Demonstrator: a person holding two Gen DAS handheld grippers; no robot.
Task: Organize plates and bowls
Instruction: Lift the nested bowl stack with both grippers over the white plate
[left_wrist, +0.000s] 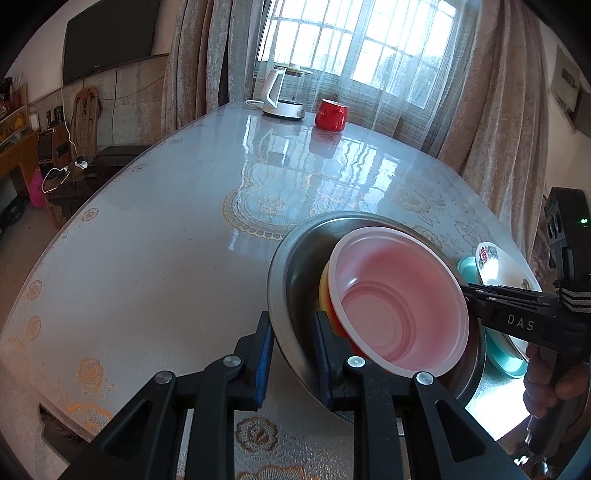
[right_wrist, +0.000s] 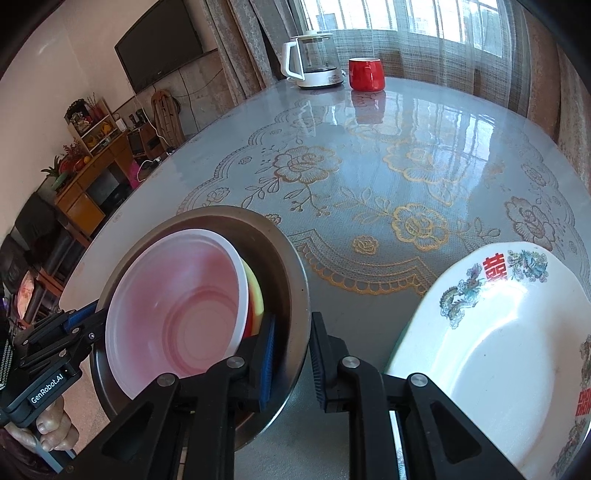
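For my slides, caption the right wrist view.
Both grippers clamp the steel basin's rim, pink bowl nested inside.

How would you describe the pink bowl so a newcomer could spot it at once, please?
On the floral table, find the wide steel bowl gripped by both claws. The pink bowl sits tilted inside it, on top of a yellow bowl; it alone is translucent pink with a white rim.
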